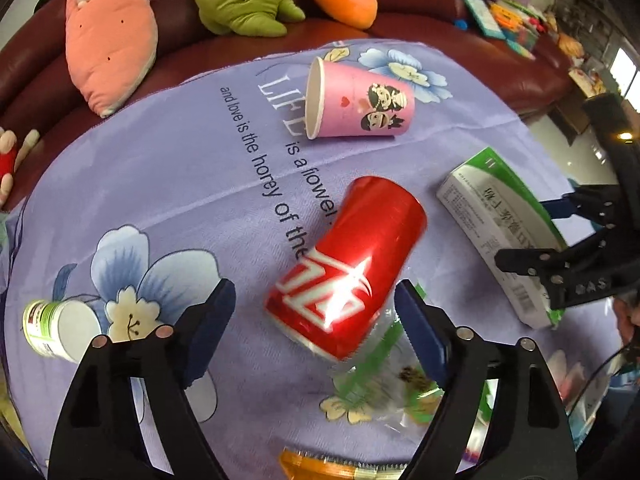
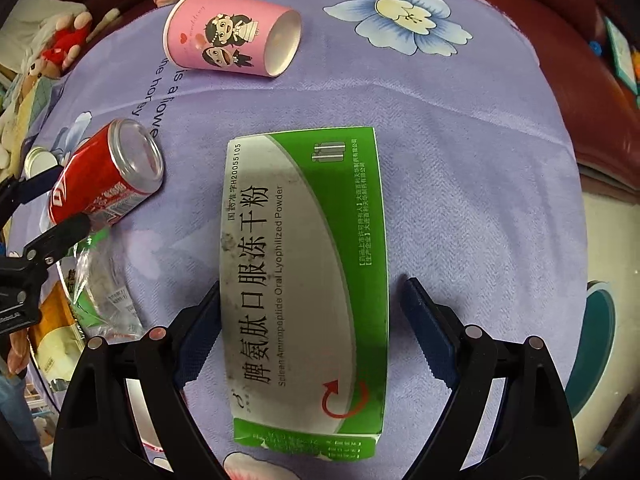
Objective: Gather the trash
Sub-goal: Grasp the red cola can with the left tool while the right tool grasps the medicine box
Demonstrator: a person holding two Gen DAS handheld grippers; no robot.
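Note:
A red soda can lies on its side on the purple flowered cloth, blurred. My left gripper is open, its jaws on either side of the can's near end; contact is unclear. The can also shows in the right wrist view. A green and white medicine box lies flat on the cloth between the open jaws of my right gripper. The left pad touches the box edge; the right pad stands apart. A pink paper cup lies on its side farther back. A clear plastic wrapper lies under the can.
A small white and green bottle lies at the cloth's left edge. Plush toys sit on the dark red sofa behind the table. An orange object shows at the near edge. A teal round object is at the right.

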